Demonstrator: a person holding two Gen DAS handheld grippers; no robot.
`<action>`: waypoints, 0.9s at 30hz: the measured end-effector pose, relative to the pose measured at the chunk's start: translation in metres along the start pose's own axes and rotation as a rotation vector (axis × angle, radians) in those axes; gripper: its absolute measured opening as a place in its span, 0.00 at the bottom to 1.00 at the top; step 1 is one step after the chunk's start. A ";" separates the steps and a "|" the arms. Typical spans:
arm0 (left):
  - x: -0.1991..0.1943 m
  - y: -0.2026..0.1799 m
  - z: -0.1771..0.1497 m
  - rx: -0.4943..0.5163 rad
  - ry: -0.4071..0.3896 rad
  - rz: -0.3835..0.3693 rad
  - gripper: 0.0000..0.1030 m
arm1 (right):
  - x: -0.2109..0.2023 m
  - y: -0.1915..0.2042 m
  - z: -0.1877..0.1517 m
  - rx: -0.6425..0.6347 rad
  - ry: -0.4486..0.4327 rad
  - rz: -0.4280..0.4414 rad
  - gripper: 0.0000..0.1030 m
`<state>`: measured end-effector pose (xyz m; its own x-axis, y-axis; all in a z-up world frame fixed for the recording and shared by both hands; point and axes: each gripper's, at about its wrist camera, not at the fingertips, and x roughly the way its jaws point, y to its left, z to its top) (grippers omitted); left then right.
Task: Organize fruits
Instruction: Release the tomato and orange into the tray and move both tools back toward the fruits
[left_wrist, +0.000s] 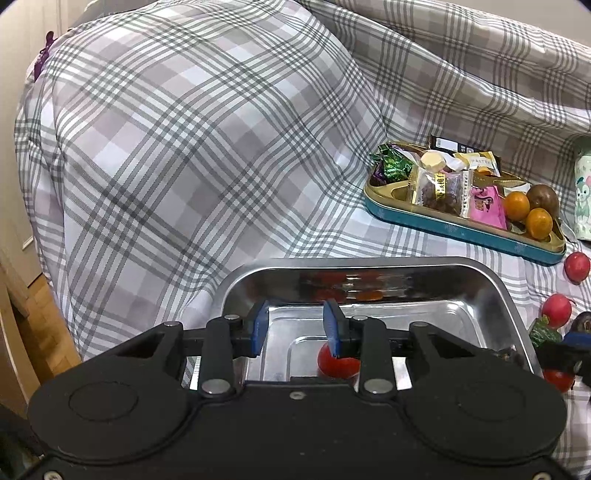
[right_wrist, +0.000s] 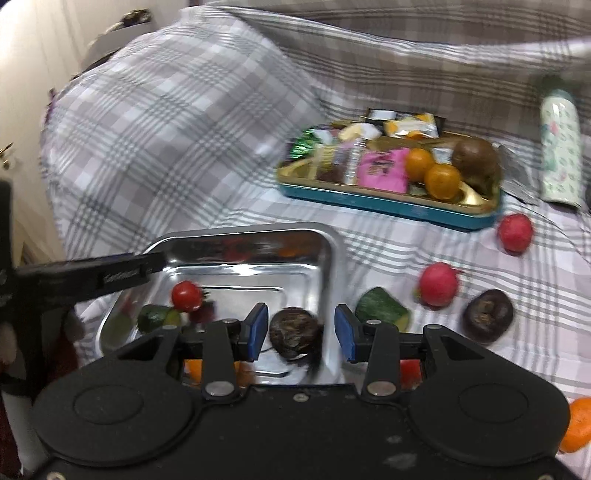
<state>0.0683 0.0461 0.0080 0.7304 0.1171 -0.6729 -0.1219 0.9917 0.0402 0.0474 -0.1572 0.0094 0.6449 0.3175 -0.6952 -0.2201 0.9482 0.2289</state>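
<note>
- Left gripper (left_wrist: 295, 328): jaws apart, empty, above tray (left_wrist: 491, 291) near tomato (left_wrist: 338, 363).
- Right gripper (right_wrist: 301, 328): jaws apart around dark fruit (right_wrist: 293, 332), untouched; likely releasing into tray.

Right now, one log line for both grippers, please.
left gripper: open, empty, over tray | right gripper: open around dark fruit | tomato: in tray
</note>
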 end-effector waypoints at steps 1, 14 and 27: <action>0.000 -0.001 0.000 0.004 0.001 0.001 0.40 | -0.001 -0.004 0.001 0.015 0.001 -0.016 0.42; -0.002 -0.009 -0.002 0.056 -0.007 0.007 0.40 | -0.010 -0.098 0.018 0.322 0.061 -0.218 0.42; -0.038 -0.061 -0.011 0.170 -0.028 -0.136 0.40 | -0.036 -0.171 0.009 0.516 0.050 -0.295 0.42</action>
<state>0.0406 -0.0190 0.0229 0.7508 -0.0197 -0.6602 0.0925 0.9928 0.0757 0.0685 -0.3306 0.0012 0.5863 0.0512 -0.8085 0.3554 0.8806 0.3135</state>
